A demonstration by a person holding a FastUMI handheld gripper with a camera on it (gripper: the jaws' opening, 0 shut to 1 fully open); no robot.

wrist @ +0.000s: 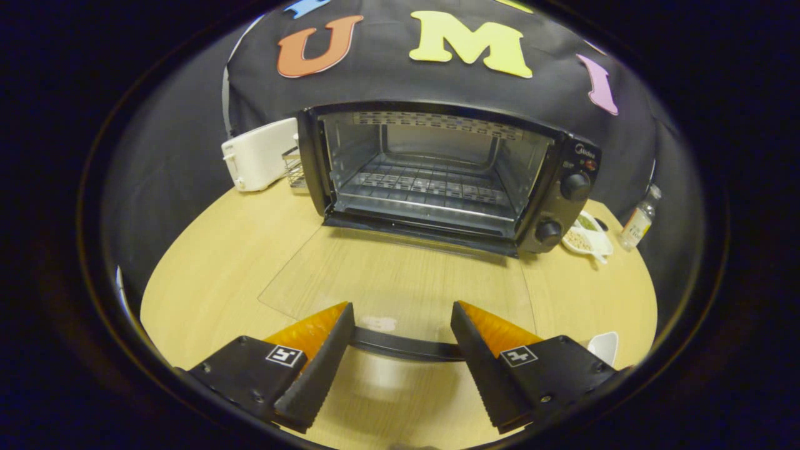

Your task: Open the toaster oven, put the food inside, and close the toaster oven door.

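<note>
While our gripper point(403, 325) hangs with fingers apart, straddling the lowered glass door's handle point(403, 345) without pressing it, the toaster oven point(447, 178) gapes at twelve o'clock; a white dish point(604, 345) sits at four o'clock.

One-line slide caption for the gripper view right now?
Open gripper straddles the handle of the lowered glass door; toaster oven open, rack bare.
</note>
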